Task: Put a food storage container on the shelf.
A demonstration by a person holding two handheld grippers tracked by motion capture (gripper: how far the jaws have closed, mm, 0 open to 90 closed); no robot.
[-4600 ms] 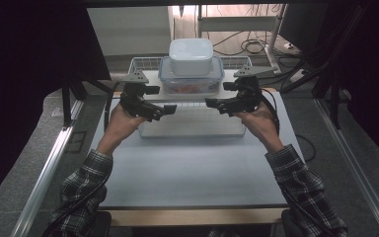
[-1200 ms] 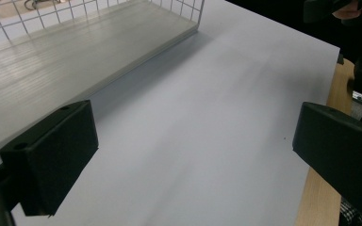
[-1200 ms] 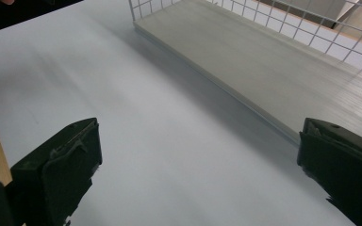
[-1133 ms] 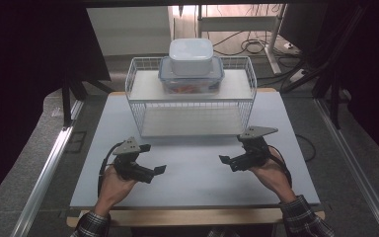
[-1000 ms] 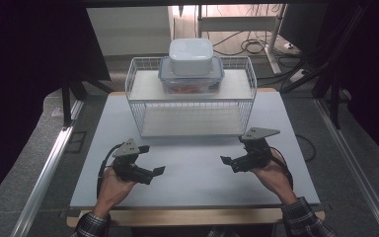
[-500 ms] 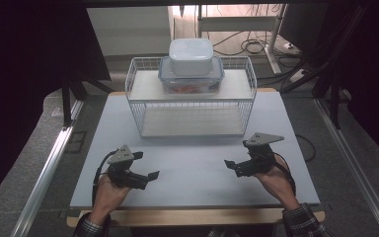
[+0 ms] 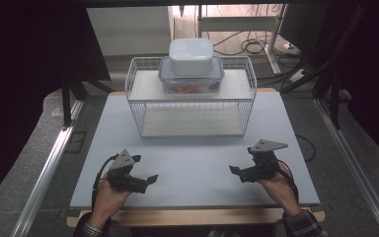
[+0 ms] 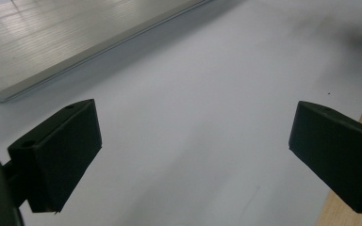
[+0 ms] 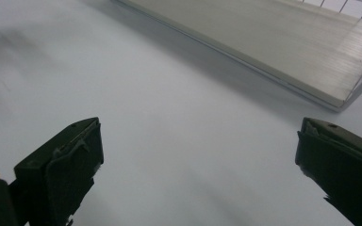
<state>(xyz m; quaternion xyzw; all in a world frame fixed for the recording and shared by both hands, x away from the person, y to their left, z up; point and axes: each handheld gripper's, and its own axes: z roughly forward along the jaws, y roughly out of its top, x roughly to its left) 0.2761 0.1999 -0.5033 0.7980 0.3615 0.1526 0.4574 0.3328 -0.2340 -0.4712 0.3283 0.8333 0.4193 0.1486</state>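
Observation:
A white wire rack [image 7: 192, 106] stands at the back of the table, with a clear lidded container [image 7: 191, 81] on its top shelf and a white box [image 7: 191, 56] stacked on that. My left gripper [image 7: 148, 180] rests low at the front left, open and empty; its pads [image 8: 59, 150] stand wide apart over bare tabletop. At the front right my right gripper [image 7: 236, 171] is open too, with nothing between its fingers [image 9: 63, 167]. Both point inward toward the table's middle.
The pale grey tabletop [image 7: 197, 153] has a wooden front edge [image 7: 192, 216]. The rack's lower shelf board [image 8: 66, 37] lies ahead in the left gripper view, and the same board [image 9: 283, 47] in the right gripper view. Metal rails and cables lie on the floor around.
Both hands have pulled back from the rack toward the table's front edge and drifted slightly apart. Jaws remain open and empty. The containers stay on the rack.

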